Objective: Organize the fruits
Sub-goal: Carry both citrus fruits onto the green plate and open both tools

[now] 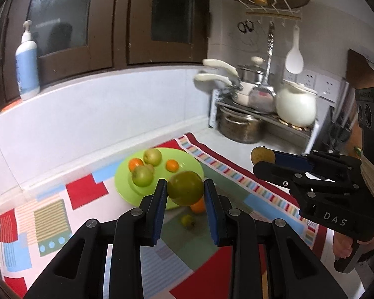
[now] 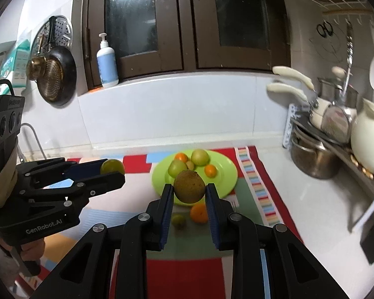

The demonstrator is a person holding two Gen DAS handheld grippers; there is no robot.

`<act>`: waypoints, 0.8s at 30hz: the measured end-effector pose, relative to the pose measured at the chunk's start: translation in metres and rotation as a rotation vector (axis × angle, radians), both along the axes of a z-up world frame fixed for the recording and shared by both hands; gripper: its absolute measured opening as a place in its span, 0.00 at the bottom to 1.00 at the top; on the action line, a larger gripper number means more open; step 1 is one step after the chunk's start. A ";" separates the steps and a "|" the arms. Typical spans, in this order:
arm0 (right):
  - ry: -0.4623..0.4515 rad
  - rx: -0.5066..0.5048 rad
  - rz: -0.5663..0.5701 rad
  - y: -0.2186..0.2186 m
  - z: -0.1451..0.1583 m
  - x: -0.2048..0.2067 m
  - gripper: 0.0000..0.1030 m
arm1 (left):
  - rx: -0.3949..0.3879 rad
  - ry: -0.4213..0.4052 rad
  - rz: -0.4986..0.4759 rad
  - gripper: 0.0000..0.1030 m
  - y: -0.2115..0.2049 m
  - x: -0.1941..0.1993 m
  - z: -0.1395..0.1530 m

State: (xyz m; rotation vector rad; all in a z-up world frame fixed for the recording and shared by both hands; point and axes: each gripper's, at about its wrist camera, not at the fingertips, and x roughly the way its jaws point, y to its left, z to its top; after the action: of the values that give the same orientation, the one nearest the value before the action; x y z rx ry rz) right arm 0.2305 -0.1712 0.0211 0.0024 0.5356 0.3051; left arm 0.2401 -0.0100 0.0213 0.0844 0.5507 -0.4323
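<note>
My left gripper (image 1: 185, 189) is shut on a green fruit (image 1: 185, 187) and holds it above the mat, near the front edge of the green plate (image 1: 122, 182). My right gripper (image 2: 189, 190) is shut on a brown fruit (image 2: 189, 186), also in the air in front of the plate (image 2: 227, 174). The plate holds two green fruits (image 1: 152, 156), two small oranges (image 1: 172, 165) and a small brown one. An orange (image 2: 199, 213) and a small green fruit (image 2: 178, 220) lie on the mat below the grippers.
A patterned mat (image 2: 256, 189) covers the white counter. A rack with pots, pans and a white kettle (image 2: 369, 137) stands at the right. A soap bottle (image 2: 107, 62) sits on the window ledge. A pan and strainer (image 2: 54, 74) hang at left.
</note>
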 end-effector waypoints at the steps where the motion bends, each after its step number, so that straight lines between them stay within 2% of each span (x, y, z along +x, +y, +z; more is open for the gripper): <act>1: -0.004 0.001 0.008 -0.001 0.002 0.005 0.27 | 0.002 0.000 0.010 0.29 0.000 0.003 0.001; 12: -0.016 0.007 0.047 -0.005 0.004 0.054 0.27 | 0.015 0.005 0.082 0.29 -0.002 0.043 0.001; 24: 0.033 0.005 0.091 -0.001 -0.020 0.109 0.27 | 0.022 0.063 0.114 0.29 -0.002 0.092 -0.021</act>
State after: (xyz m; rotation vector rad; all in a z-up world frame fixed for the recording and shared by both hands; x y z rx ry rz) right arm 0.3391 -0.1719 0.0012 -0.0117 0.5685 0.3955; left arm 0.3321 -0.0117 0.0007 0.0601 0.6194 -0.3182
